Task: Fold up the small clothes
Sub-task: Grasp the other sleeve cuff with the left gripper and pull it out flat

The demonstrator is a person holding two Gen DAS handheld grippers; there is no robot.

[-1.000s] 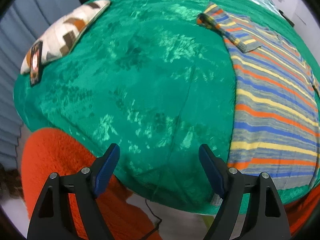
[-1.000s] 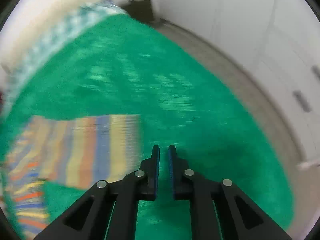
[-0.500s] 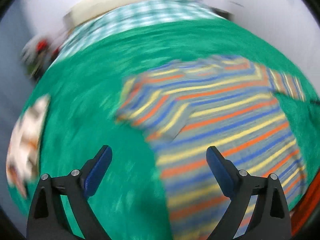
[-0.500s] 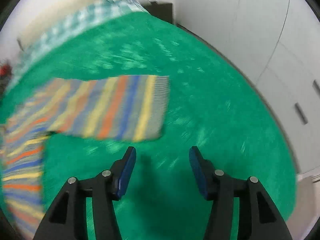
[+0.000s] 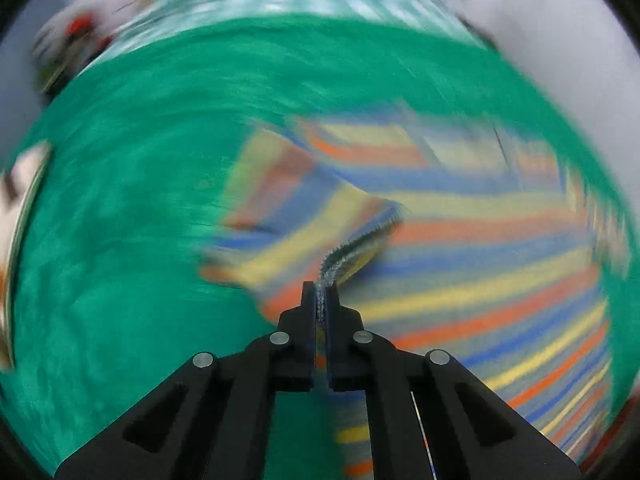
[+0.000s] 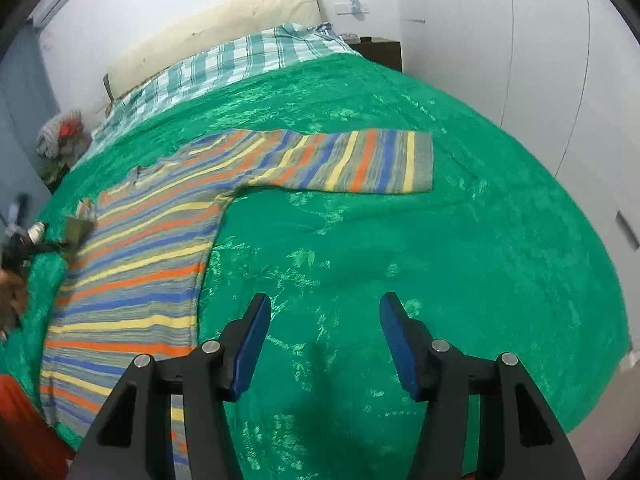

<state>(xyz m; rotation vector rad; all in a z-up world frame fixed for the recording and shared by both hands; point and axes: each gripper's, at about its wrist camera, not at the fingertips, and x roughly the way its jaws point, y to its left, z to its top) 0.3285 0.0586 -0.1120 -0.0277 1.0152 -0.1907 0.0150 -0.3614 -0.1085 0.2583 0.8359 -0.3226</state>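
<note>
Only one garment is lying out: a striped knit sweater (image 6: 132, 276) in bands of orange, blue, yellow and grey, spreading flat across the green bedspread (image 6: 400, 220), which is showing a crushed, shiny, velvety nap. From the right wrist view the sweater's body is running toward the near-left edge of the bedspread, while one long sleeve (image 6: 360, 162) is stretching out to the right, ending in a square grey cuff. Its other sleeve is being lifted: the left gripper (image 5: 320, 300) is clenching its two black fingers on the ribbed grey cuff edge (image 5: 360, 240), which is curving up off the body of the sweater in the blurred left wrist view. Over bare bedspread just right of the sweater's body, the right gripper (image 6: 324, 340) is hovering with its two blue-padded fingers spread wide and gripping nothing. Beyond the bedspread's far edge, a teal-and-white checked sheet (image 6: 248, 60) and one cream headboard cushion (image 6: 216, 28) are showing.
</note>
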